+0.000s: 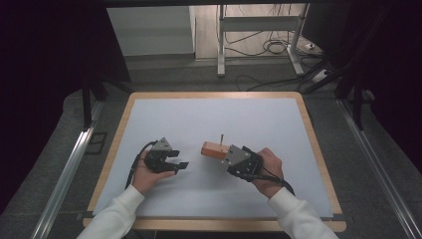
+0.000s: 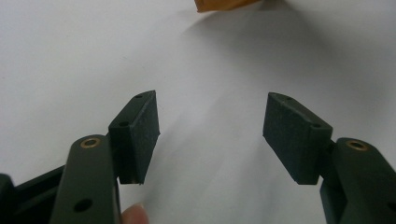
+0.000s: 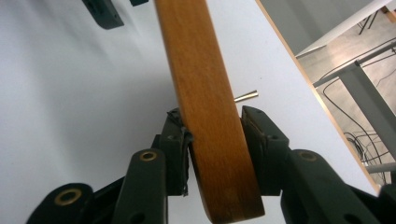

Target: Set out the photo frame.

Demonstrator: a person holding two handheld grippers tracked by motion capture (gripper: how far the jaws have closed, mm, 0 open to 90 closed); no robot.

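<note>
Right gripper (image 3: 212, 135): pads clamped on both broad faces of the wooden block (image 3: 205, 107), grip near its rounded near end. No earlier picture to compare, so motion left out.

Block: flat slab, orange-brown varnished wood, visible grain, edges rounded. Long axis runs away from the jaws in the right gripper view. A thin metal pin (image 3: 246, 96) sticks out of one face, just past the pad; brass-coloured tip. In the high view the block (image 1: 214, 150) sits mid-table, just left of the right gripper (image 1: 225, 156), pin (image 1: 222, 138) pointing up; can't tell whether it is lifted or touching the surface.

Left gripper (image 2: 210, 133): jaws wide apart, nothing between the pads, bare white surface beneath. Block corner (image 2: 224, 4) is ahead of it at the top edge, well apart. A fingertip (image 2: 135, 213) shows beside the left jaw.

In the high view the left gripper (image 1: 180, 159) is low over the white table top (image 1: 219, 114), wood-edged.
</note>
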